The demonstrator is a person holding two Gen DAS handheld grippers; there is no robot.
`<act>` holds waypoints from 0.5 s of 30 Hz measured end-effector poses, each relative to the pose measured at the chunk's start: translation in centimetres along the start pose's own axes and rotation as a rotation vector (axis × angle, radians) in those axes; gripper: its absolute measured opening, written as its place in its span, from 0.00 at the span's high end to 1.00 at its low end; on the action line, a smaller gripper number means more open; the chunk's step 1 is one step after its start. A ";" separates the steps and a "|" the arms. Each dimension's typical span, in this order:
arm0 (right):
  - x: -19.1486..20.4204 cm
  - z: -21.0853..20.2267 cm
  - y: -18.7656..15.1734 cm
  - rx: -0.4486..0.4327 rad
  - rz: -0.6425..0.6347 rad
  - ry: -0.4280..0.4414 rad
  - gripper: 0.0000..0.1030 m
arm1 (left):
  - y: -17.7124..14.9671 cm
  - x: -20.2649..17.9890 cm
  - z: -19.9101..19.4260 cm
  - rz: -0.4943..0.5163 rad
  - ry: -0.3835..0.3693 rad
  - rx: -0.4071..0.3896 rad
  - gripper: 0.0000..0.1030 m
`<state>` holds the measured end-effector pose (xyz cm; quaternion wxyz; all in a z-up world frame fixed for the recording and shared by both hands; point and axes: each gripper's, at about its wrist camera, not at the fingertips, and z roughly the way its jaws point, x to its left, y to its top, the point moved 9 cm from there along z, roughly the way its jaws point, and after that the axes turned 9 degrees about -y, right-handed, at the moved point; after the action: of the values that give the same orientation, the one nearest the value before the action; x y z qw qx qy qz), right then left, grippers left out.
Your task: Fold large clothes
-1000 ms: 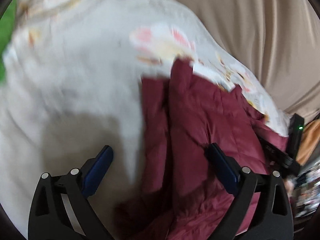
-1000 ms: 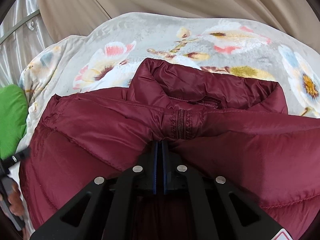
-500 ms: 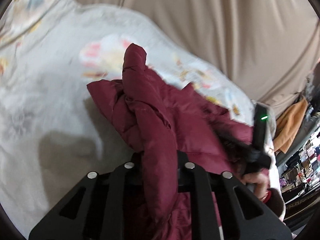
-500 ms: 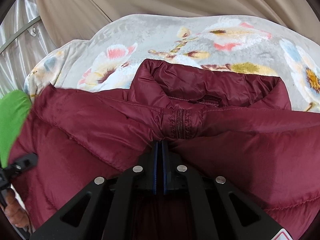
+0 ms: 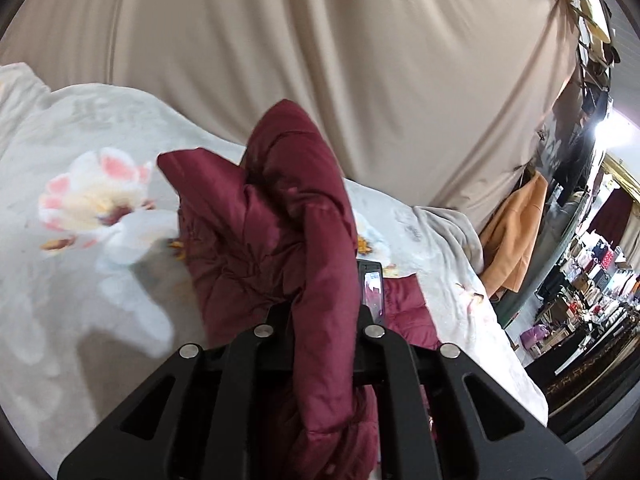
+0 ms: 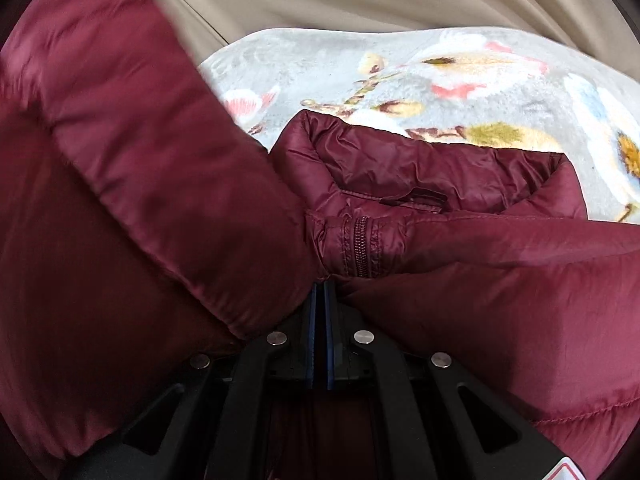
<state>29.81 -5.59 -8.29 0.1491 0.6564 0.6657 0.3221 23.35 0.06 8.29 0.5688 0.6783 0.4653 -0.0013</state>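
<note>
A maroon puffer jacket [image 5: 272, 208] lies on a floral blanket [image 5: 80, 280]. My left gripper [image 5: 324, 312] is shut on a thick fold of the jacket's side, which is raised off the blanket and drapes through the jaws. In the right wrist view that lifted side [image 6: 120, 140] swings across the left half of the picture. My right gripper [image 6: 320, 288] is shut, its blue pads [image 6: 329, 320] pinching the jacket's front just below the zipper top [image 6: 362, 244]. The collar [image 6: 420, 164] lies flat beyond it. The back of the right gripper [image 5: 373, 288] shows behind the fold.
A beige curtain [image 5: 320, 60] hangs behind the bed. The blanket's edge [image 5: 500, 320] drops off at the right, with an orange garment [image 5: 516, 232] hanging beyond and crowded shelves [image 5: 592, 280] farther off. The blanket [image 6: 320, 64] extends past the collar.
My left gripper went from open around the jacket's edge to shut on it, then rose and carried the fold toward the middle. In the right wrist view the lifted side now covers the green item.
</note>
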 end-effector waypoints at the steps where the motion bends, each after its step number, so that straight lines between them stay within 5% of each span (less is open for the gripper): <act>1: -0.3 -0.4 0.0 0.009 0.020 0.022 0.98 | 0.0 -0.2 0.3 -0.005 -0.008 0.004 0.89; 5: -2.8 -6.0 -0.4 -0.022 0.085 0.090 0.89 | 0.1 -0.7 -0.2 0.003 0.007 0.007 0.90; 9: -3.5 -12.0 -4.6 0.013 0.028 0.184 0.89 | 0.1 -0.4 -0.7 0.005 0.010 0.007 0.90; 11: -2.0 -12.7 -7.5 0.066 -0.008 0.267 0.89 | -0.1 -0.6 -0.7 0.002 0.010 0.005 0.90; 15: 0.7 -10.2 -10.9 0.142 -0.090 0.277 0.91 | -0.5 -1.9 -0.9 0.008 -0.003 0.012 0.90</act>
<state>14.96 -6.49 -7.34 0.0234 0.5841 0.7298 0.3544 21.45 -0.52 9.22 0.5655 0.6835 0.4616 -0.0028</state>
